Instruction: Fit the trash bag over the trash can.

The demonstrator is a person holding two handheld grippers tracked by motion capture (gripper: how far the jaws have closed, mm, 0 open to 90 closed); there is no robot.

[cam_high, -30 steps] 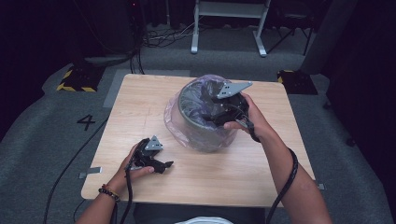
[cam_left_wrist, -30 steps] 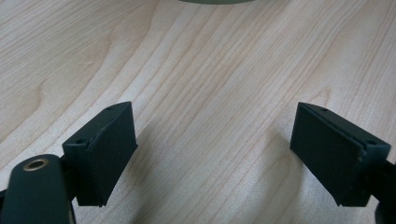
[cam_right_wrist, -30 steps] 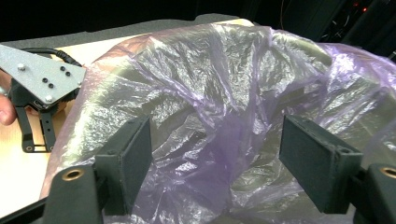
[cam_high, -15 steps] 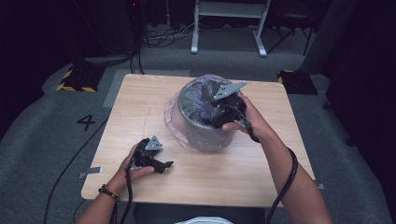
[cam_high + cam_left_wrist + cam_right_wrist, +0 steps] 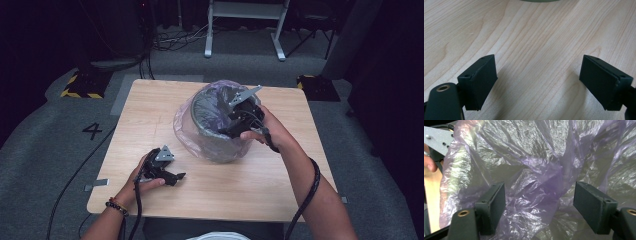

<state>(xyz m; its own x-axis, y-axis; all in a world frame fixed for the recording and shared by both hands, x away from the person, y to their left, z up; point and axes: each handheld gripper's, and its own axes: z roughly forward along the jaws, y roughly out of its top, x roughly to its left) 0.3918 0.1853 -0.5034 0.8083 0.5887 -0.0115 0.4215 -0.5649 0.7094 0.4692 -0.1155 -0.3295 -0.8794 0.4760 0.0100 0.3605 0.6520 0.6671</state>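
We are lining the bin (image 5: 220,140): right tongs (image 5: 537,205) spread inside the purple bag (image 5: 534,170), left tongs (image 5: 537,82) spread over the bench (image 5: 150,110), so next we pinch a fold

High view: fixed above my side of table (image 5: 150,100), facing forward and down, far enough to take in whole top, my forearms entering from bottom. Left gripper view: rides my left gripper (image 5: 172,176), low and close over bare wood (image 5: 536,37), aimed toward bin (image 5: 220,140). Right gripper view: rides my right gripper (image 5: 227,131), looks down into bin at very close range, purple bag (image 5: 536,175) just ahead. Shared: tabletop with left; bag with right.
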